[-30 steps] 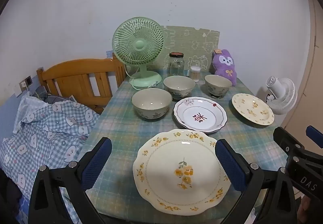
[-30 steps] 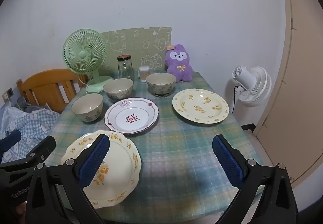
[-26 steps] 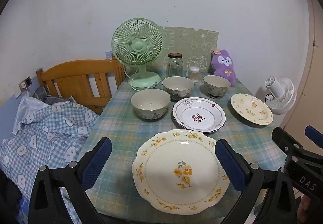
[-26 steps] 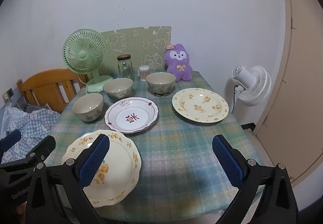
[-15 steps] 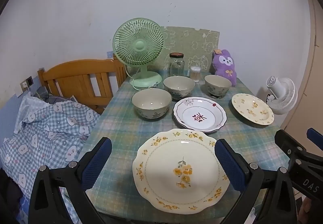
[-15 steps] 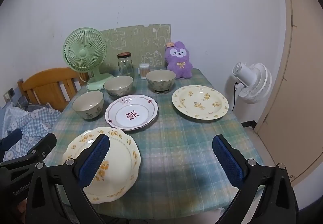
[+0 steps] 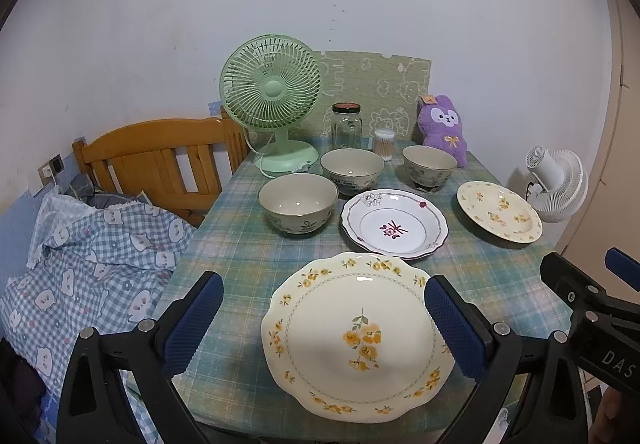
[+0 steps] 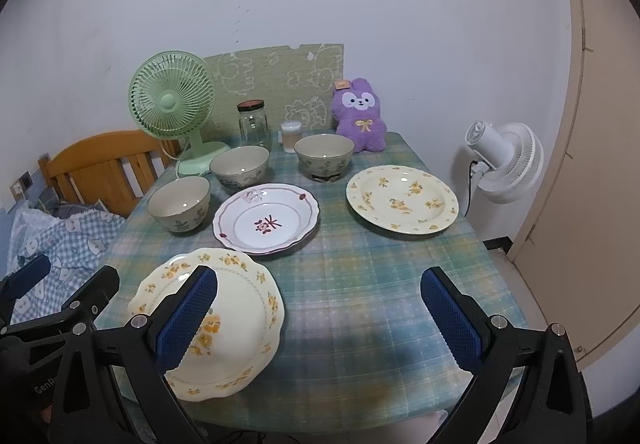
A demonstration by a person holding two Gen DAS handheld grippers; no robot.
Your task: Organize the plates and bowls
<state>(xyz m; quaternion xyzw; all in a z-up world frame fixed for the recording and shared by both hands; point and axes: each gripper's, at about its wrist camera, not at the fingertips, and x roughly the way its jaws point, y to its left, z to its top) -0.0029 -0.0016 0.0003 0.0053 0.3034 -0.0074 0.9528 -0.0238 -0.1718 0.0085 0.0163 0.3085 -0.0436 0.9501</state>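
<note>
A large cream plate with yellow flowers (image 7: 360, 336) (image 8: 236, 320) lies at the table's near edge, framed by my open left gripper (image 7: 322, 318), which hovers before it without touching. Behind it sits a white plate with a red motif (image 7: 394, 228) (image 8: 266, 224). A second yellow-flowered plate (image 7: 498, 209) (image 8: 402, 197) lies to the right. Three grey-green bowls stand behind the plates: left (image 7: 298, 201) (image 8: 180, 203), middle (image 7: 352, 167) (image 8: 240, 165), right (image 7: 429, 163) (image 8: 324, 153). My right gripper (image 8: 318, 318) is open over bare tablecloth, empty.
A green desk fan (image 7: 272, 99), a glass jar (image 7: 346, 121), a cotton-swab tub (image 7: 384, 143) and a purple plush (image 7: 442, 125) line the table's back edge. A wooden chair (image 7: 160, 159) and checked bedding (image 7: 88, 252) lie left. A white fan (image 8: 504, 159) stands right.
Both views shift only slightly, a small sway of the hand-held grippers. No plate or bowl has moved and both grippers stay open.
</note>
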